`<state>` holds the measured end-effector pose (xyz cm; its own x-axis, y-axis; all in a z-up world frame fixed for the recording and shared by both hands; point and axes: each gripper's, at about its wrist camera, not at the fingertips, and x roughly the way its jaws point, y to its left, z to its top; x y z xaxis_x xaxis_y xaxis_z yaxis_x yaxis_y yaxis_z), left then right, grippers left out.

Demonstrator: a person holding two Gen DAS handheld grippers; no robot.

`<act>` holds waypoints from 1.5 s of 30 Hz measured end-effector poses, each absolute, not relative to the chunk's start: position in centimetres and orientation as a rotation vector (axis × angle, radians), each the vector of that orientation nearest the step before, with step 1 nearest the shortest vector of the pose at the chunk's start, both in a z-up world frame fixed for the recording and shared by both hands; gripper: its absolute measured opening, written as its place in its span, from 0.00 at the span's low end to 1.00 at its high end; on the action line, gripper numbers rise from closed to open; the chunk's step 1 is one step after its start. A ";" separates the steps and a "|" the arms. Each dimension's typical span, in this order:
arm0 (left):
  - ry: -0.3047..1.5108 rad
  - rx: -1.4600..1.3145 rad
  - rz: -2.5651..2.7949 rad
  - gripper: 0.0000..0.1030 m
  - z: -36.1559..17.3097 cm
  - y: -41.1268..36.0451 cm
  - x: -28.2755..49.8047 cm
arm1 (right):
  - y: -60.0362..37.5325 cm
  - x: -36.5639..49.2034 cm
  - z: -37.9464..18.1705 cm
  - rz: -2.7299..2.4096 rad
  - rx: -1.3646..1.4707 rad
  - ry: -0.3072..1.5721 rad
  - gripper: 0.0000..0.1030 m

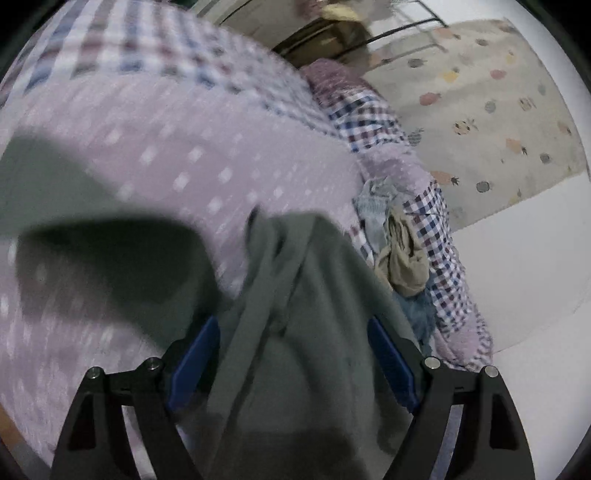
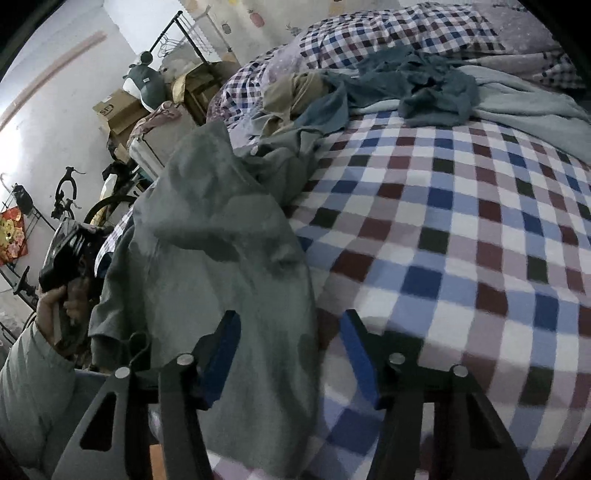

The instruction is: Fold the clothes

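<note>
Grey-green garment (image 2: 221,236), limp and light, hangs bunched above the checked bed cover (image 2: 461,229); likely to slump and slide unless taken at a hem or corner. Left gripper (image 1: 293,363) and right gripper (image 2: 290,360) each stand spread with cloth between the pads; grasp cannot be told.

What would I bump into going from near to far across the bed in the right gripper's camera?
Right gripper → grey-green garment → checked bedspread → tan garment and teal clothes pile → checked pillow.
</note>
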<state>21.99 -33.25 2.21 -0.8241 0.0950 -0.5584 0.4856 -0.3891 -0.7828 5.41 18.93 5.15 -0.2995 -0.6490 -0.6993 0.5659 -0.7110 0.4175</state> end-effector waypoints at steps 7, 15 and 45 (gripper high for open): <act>1.454 1.025 -2.348 0.83 1.3 -29.8 24.7 | 21.6 8.3 5.0 -2.039 1.222 -0.171 0.53; 1.196 1.302 -2.395 0.83 0.8 -25.2 27.0 | 21.2 11.2 4.7 -2.032 1.243 -0.115 0.53; 1.309 1.039 -2.465 0.04 4.7 -23.7 30.5 | 37.1 24.4 10.6 -2.685 1.240 -0.176 0.01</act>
<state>30.48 -23.73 4.69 -0.7450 0.1698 -0.6451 0.4393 -0.6029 -0.6660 24.42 37.08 10.65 -0.6365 -0.2101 -0.7421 0.1113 -0.9771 0.1812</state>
